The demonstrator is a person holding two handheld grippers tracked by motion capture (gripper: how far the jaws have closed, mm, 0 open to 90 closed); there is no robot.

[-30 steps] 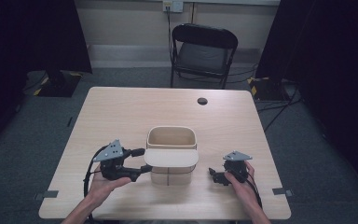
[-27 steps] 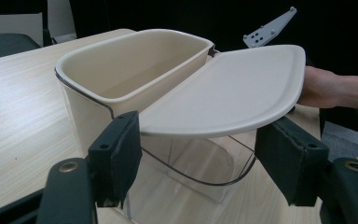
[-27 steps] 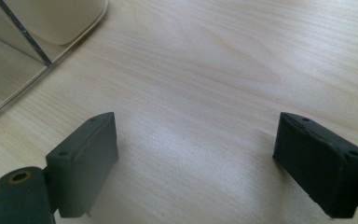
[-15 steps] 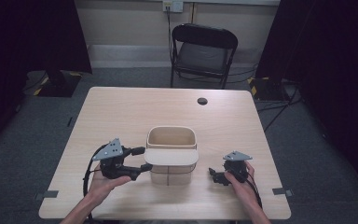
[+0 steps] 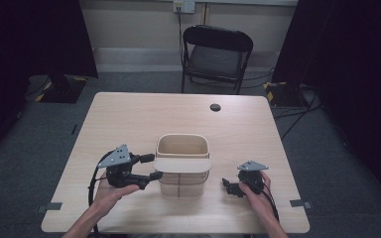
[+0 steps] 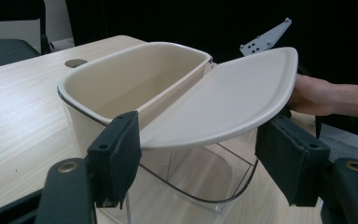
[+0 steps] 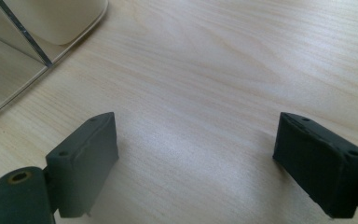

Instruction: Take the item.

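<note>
Bin [image 5: 182, 166]: cream rounded-rect tub, smooth flat lid [image 5: 182, 164], clear plastic base.

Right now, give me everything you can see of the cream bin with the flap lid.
The bin stands upright on the table, near its front middle. It has a cream, plastic-looking upper tub with a rounded rim, open and empty, over a clear lower shell. Its flat cream lid sticks out level over the near side. The left hand-held gripper has its jaws open around the lid's edge; contact is unclear.
</note>
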